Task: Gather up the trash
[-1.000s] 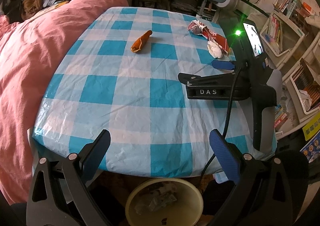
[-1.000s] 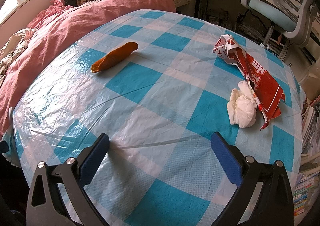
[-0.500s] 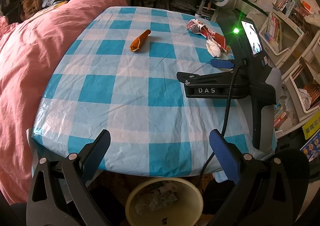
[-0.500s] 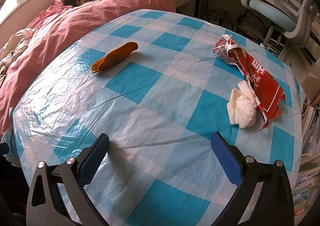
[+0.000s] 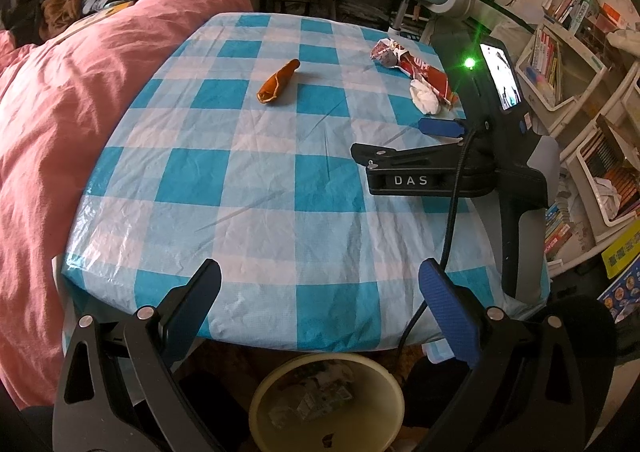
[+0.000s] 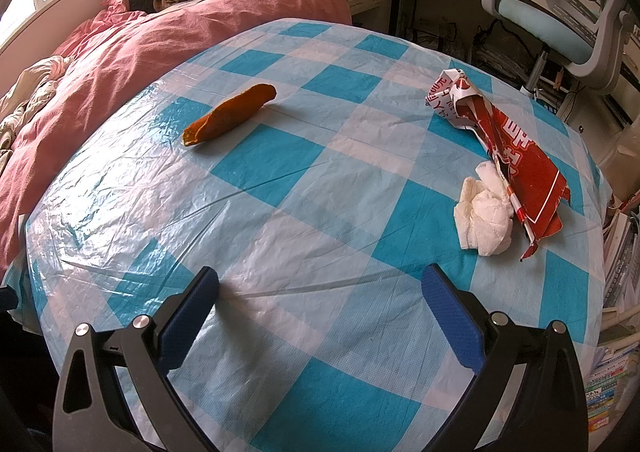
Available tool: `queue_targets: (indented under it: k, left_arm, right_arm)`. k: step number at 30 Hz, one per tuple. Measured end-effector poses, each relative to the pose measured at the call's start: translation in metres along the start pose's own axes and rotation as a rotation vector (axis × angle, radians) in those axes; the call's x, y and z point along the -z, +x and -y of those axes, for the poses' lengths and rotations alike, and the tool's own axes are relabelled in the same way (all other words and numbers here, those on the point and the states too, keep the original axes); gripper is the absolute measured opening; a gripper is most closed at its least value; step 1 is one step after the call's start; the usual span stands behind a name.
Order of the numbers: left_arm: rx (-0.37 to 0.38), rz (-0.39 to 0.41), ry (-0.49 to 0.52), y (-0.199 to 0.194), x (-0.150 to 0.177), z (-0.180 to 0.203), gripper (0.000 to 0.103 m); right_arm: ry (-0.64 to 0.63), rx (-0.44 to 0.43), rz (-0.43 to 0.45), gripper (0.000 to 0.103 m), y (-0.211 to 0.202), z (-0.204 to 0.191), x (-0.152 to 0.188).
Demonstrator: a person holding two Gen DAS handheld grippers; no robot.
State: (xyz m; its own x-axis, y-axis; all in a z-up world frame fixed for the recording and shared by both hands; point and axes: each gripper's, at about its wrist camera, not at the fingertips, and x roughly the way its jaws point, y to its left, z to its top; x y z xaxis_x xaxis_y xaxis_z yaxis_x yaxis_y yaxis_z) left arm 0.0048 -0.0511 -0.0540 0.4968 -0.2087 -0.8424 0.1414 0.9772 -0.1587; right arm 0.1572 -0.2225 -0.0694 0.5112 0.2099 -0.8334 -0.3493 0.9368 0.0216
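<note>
Right claw [image 6: 320, 288] gapes near tissue [image 6: 486, 222], wrapper [image 6: 516, 148].

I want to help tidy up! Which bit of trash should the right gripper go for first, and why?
Probably the white tissue wad. The right gripper is open and empty over the checked tablecloth, and the wad lies nearest it, ahead on its right, against the red wrapper. The orange peel lies farther off. So ease forward and right until the jaws straddle the wad.

Left claw [image 5: 320, 284], right claw [image 6: 320, 292] — agape; empty
</note>
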Motion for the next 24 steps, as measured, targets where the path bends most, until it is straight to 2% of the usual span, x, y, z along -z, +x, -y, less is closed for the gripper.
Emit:
queue_targets:
  k: [24]
  left_arm:
    - [-0.007, -0.006, 0.011, 0.0021, 0.0004, 0.0016, 0.096]
  right_arm:
    - [0.000, 0.000, 0.000, 0.097, 0.0001, -0.0004, 0.0000]
